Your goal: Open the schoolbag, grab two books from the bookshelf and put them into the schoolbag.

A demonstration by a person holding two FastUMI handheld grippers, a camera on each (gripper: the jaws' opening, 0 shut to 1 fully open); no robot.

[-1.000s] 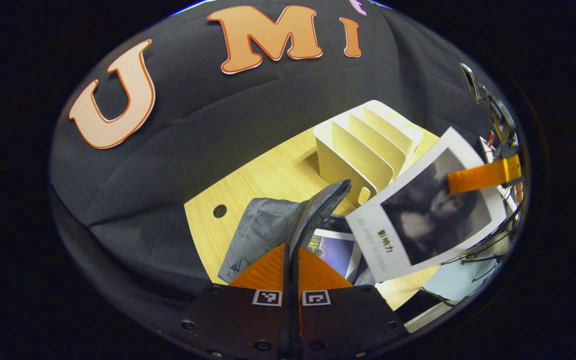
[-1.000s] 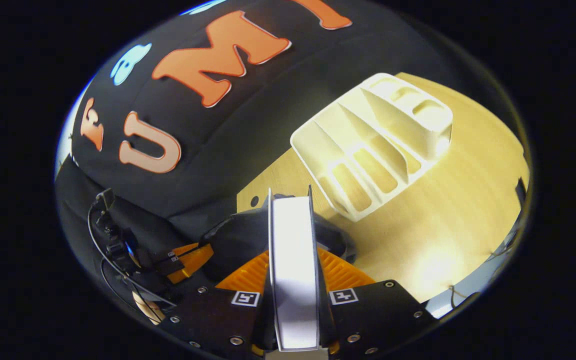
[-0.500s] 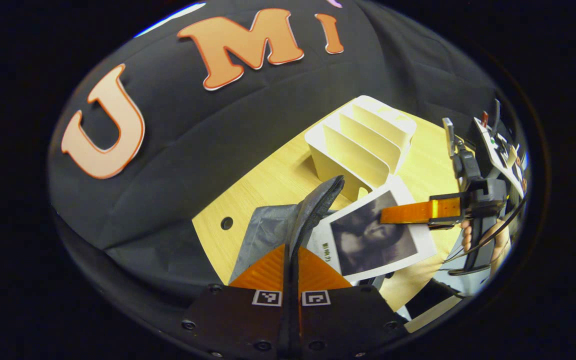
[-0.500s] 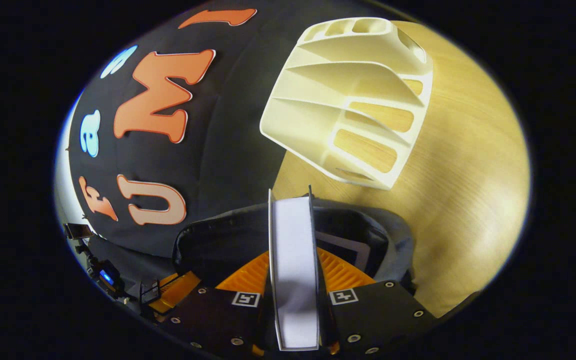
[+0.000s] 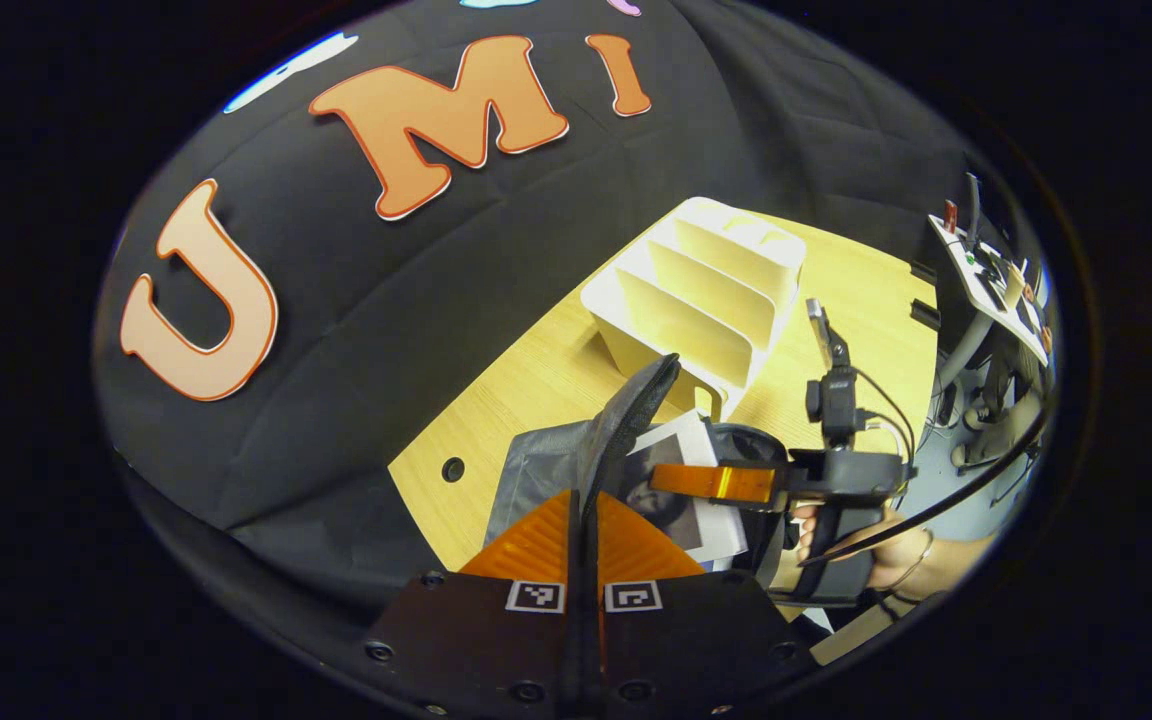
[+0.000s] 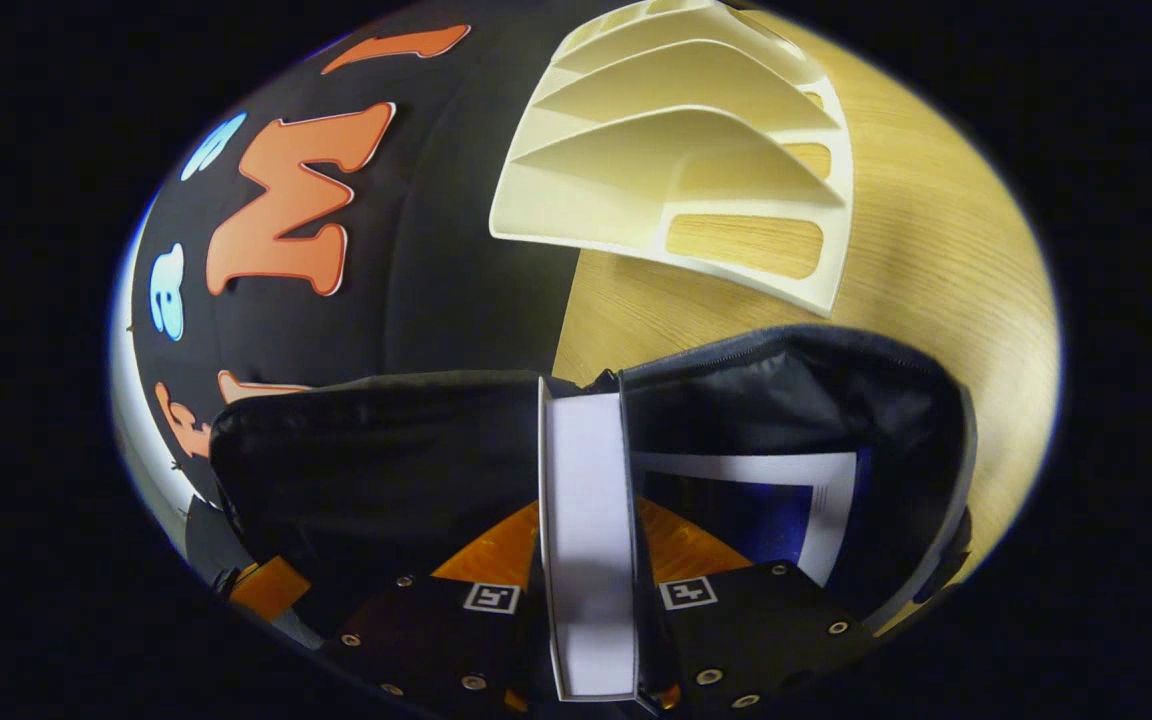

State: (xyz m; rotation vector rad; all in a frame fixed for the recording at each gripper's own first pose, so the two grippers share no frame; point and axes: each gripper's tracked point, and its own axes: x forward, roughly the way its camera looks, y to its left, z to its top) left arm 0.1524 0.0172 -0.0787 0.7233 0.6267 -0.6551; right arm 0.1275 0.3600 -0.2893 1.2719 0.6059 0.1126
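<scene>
Second book (image 6: 586, 540) going into the schoolbag (image 6: 836, 400)

My left gripper (image 5: 581, 500) pinches the flap (image 5: 626, 420); my right gripper (image 6: 586, 560) clamps the book – risk: catching the rim.

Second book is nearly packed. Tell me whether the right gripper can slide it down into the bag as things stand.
Probably yes. The left gripper pinches the bag's flap, holding the bag open, and the right gripper has the book at the mouth, beside the first book. Nothing blocks it.

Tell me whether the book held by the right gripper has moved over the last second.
Yes. In the left gripper view the book has dropped from beside the bookshelf down into the schoolbag, carried by the right gripper.
</scene>
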